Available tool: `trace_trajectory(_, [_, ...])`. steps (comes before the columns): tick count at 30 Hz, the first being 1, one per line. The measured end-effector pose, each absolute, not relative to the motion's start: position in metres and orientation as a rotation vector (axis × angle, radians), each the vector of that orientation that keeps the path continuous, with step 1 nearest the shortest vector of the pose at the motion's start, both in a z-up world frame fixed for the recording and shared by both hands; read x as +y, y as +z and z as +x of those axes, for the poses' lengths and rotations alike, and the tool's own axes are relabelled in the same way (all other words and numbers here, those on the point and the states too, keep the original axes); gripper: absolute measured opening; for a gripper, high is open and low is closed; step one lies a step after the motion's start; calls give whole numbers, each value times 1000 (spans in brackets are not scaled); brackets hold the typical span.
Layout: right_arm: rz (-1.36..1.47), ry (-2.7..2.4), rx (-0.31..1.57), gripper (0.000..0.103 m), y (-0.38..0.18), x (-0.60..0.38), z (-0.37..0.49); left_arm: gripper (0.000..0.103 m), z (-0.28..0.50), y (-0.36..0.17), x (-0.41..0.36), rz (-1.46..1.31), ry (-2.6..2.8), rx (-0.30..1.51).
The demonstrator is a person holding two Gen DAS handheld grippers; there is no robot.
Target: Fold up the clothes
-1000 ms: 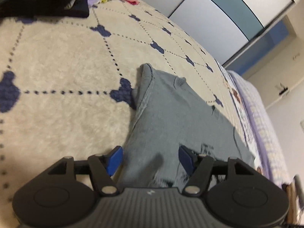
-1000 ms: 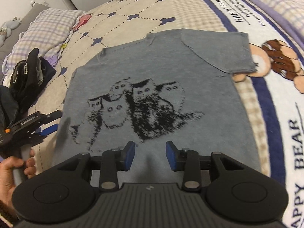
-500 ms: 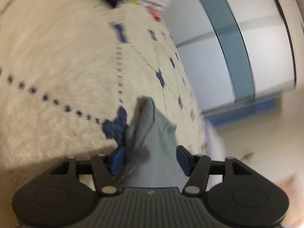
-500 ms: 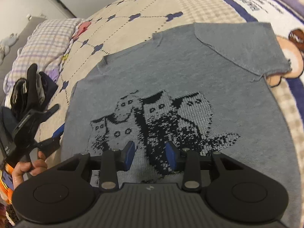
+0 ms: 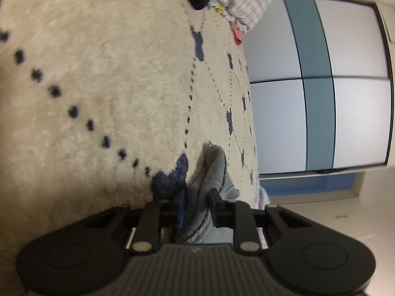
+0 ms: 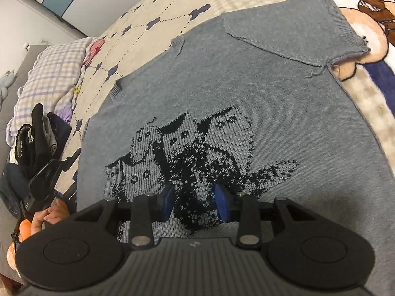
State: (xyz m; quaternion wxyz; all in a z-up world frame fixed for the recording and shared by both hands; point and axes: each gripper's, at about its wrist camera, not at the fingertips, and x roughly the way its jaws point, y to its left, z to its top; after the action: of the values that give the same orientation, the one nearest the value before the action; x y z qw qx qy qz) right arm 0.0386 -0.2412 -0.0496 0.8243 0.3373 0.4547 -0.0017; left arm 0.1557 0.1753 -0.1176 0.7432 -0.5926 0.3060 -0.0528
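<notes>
A grey knitted sweater (image 6: 246,93) with a black owl print lies flat, front up, on the bed. My right gripper (image 6: 194,203) hovers open low over the print, with nothing between its blue pads. My left gripper (image 5: 197,206) is at the sweater's left edge, rolled onto its side. Its jaws are closing, and a bunched fold of the grey sweater (image 5: 209,172) fills the narrow gap between the pads. In the right wrist view the left gripper (image 6: 76,172) shows at the sweater's left side, held by a hand (image 6: 49,217).
A cream blanket (image 5: 98,74) with navy dotted diamonds covers the bed; a bear print (image 6: 375,7) lies by the sweater's right sleeve. A pile of dark clothes (image 6: 34,143) and a checked cloth (image 6: 54,74) sit at the far left. Wardrobe doors (image 5: 321,86) stand beyond the bed.
My left gripper has rolled, sunk to the sweater's left edge and narrowed its jaws round the fabric. My right gripper has come down closer to the owl print, jaws unchanged.
</notes>
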Motion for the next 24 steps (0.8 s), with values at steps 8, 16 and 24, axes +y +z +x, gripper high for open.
trace_trajectory(8, [693,8,964,39,-53,-247,33,7,153,-118,178,-1298,-98,637])
trace_trajectory(16, [677,5,963,39,-52,-245,31,7,145,-109,185,-1227,-38,609])
trace_trajectory(24, [638,0,960,39,-49,-241,32,10,152,-103,179,-1177,-116,641])
